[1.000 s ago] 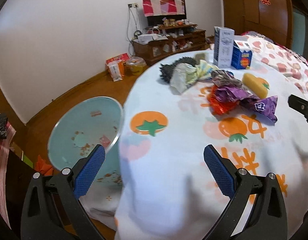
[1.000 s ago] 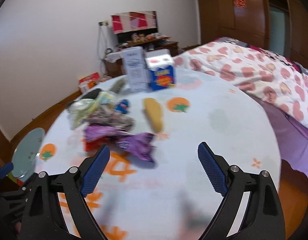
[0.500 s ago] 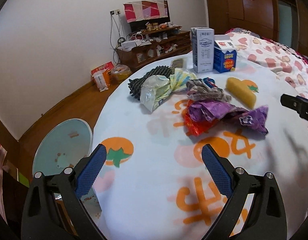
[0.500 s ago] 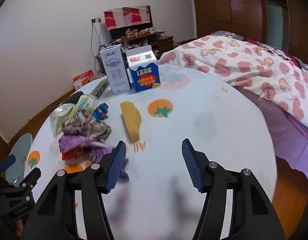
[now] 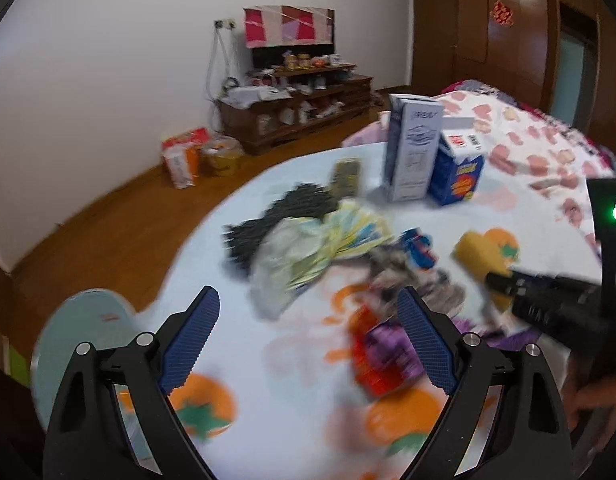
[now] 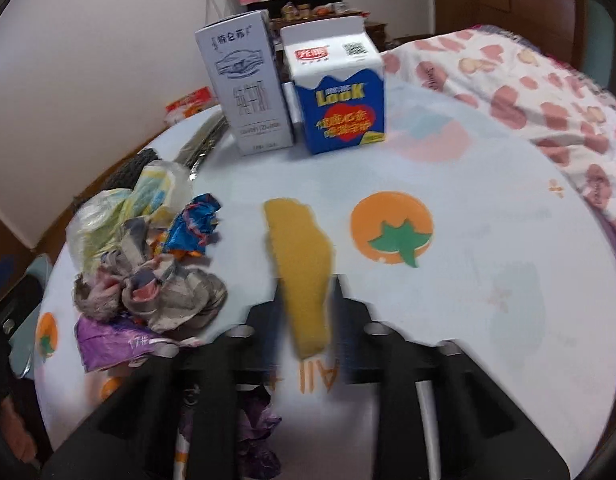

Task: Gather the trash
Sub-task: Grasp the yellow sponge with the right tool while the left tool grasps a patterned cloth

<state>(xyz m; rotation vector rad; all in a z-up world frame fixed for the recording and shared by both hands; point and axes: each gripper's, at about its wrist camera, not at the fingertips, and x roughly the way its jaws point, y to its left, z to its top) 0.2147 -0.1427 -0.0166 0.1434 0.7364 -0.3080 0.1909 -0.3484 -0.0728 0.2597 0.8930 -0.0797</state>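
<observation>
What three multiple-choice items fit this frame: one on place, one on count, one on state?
1. Where is the yellow sponge?
A. Between the fingers of the right tool
B. Behind the cartons
C. On the floor

2. How many cartons stand on the table?
A. One
B. Two
C. Four

3. How is the blue carton placed?
A. On its side
B. Crushed flat
C. Upright

Key: 1 A, the right tool's jaws are closing with the sponge between them. 2 B, only the grey-white carton and the blue one stand there, side by side. 3 C, its gabled top points up and its base sits on the cloth.
</observation>
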